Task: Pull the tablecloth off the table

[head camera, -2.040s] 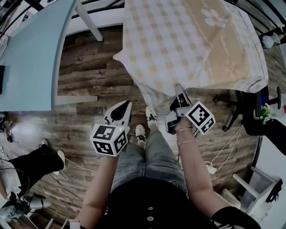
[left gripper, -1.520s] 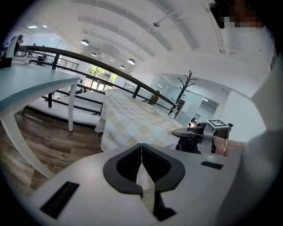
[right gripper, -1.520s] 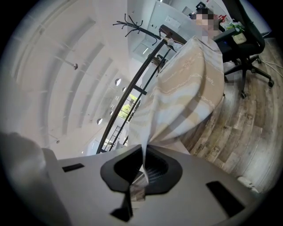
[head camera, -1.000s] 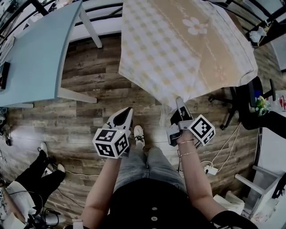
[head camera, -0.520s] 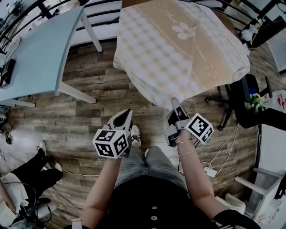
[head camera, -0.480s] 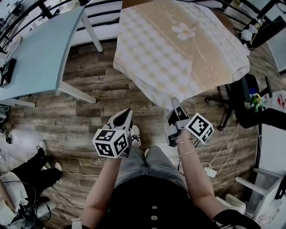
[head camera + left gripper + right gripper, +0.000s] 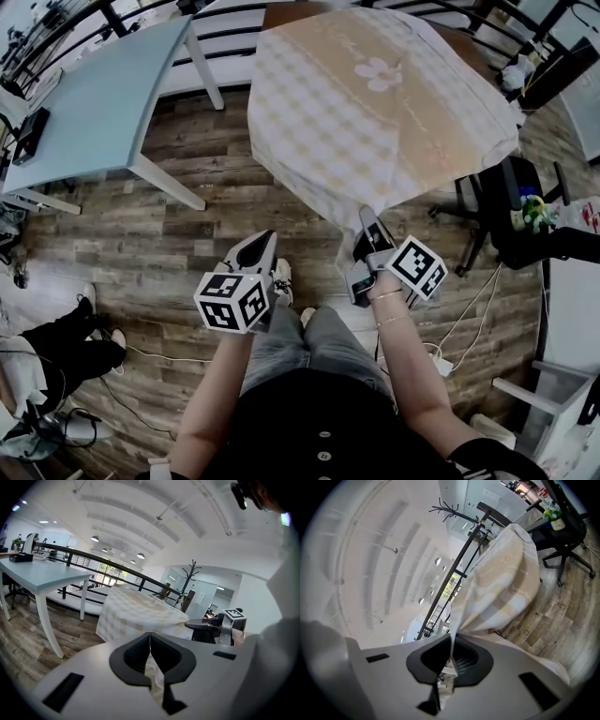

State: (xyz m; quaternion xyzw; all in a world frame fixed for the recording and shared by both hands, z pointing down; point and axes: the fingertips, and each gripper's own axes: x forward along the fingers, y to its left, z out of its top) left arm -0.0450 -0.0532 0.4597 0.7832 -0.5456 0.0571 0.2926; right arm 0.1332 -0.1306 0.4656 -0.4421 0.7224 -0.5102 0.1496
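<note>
- Tablecloth [image 7: 375,103]: checked cream and tan with a flower print. It lies draped over the table and covers nearly all of the top. Its near corner is drawn down toward me into a tight peak. I judge the pull has begun, with most of the cloth not yet off.
- Table [image 7: 286,13]: only a brown strip of the top shows, at the far edge.
- Right gripper [image 7: 368,223]: clenched on the cloth's near corner, with folds fanning out from the pinch in its own view. I hold it low and close to my body, so the pull should run across the top and over the near edge rather than lift the cloth.
- Left gripper [image 7: 265,242]: jaws pressed together with nothing pinched. It sits over the floor [image 7: 187,225], near the right one but apart from the cloth. I judge it is parked there as the spare, in reach for a 2nd grip.
- Blue table [image 7: 94,103]: off to the left, well apart from the cloth, so I expect no snag there.
- Chair [image 7: 506,192]: black, just beside the cloth's right-hand drape. The hem could catch on it, which is 1 reason to draw straight toward me.
</note>
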